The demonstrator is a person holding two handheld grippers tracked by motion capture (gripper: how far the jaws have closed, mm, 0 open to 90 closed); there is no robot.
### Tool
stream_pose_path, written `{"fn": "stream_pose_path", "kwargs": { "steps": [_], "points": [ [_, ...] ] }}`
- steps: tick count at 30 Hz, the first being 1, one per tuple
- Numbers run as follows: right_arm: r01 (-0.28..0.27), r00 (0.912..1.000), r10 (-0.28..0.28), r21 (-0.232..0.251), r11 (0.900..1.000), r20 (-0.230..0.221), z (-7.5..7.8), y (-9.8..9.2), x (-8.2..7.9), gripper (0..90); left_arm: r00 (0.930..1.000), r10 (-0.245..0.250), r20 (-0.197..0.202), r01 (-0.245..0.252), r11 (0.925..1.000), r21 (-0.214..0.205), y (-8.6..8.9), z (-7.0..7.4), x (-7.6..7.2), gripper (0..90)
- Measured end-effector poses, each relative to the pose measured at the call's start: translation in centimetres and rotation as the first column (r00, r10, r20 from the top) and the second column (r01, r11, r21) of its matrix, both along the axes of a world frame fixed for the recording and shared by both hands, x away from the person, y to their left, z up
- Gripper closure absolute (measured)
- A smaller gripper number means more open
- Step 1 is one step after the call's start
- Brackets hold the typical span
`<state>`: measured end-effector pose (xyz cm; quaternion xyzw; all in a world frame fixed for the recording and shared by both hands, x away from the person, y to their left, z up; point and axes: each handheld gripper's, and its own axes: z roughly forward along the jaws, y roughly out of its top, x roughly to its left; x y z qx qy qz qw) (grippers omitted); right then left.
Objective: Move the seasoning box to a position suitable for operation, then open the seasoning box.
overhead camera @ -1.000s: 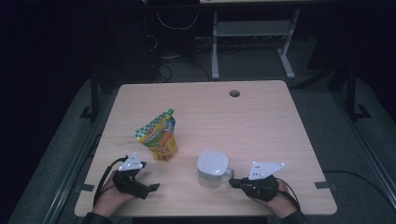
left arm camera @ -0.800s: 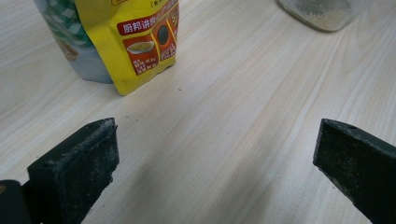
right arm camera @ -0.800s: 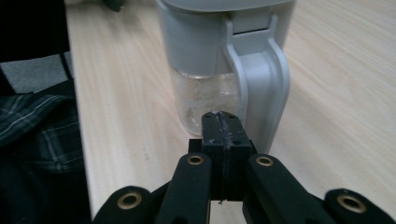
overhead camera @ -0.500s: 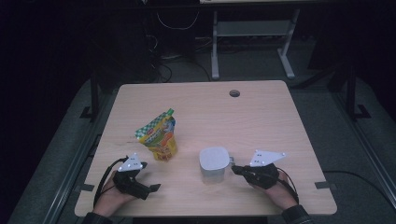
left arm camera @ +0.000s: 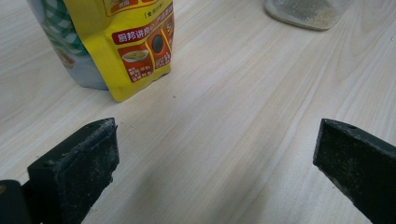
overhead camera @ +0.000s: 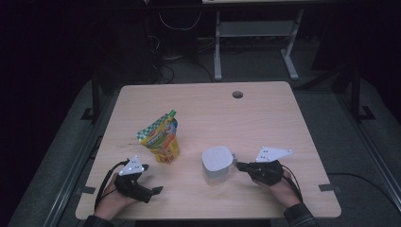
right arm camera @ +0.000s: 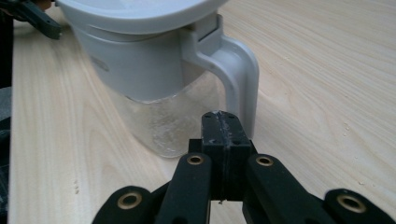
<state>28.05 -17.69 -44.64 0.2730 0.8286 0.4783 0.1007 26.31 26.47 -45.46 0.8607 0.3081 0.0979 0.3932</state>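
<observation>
Right gripper view: a clear plastic jug with a pale grey lid and a grey loop handle (right arm camera: pixel 233 70) stands upright on the light wooden table (right arm camera: pixel 327 70), its see-through lower wall frosted. The right gripper (right arm camera: pixel 220 122), jaws pressed together with nothing between them, sits just in front of that handle, its tips at the handle's lower end. In the high view the jug stands near the table's front edge, with the left gripper (overhead camera: pixel 152 191) wide open, well apart, near a yellow snack pouch (overhead camera: pixel 161 137).
</observation>
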Motion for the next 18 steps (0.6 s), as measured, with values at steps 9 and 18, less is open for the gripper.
{"fn": "stream_pose_path", "kwargs": {
  "steps": [9, 18],
  "points": [
    [0.017, 0.9998, -0.017, 0.001, 0.9999, 0.004, 0.5, -1.0, -0.8, 89.6, 0.9999, -0.016, -0.006, 0.016, 0.9996, 0.022, -0.2, 0.0, 0.0, 0.0],
    [0.059, 0.9982, -0.060, 0.018, 0.9981, 0.010, 1.0, -2.0, -0.8, 89.7, 0.9996, -0.026, -0.014, 0.026, 0.9995, 0.015, -0.5, 0.1, -0.2, 0.0]
  ]
}}
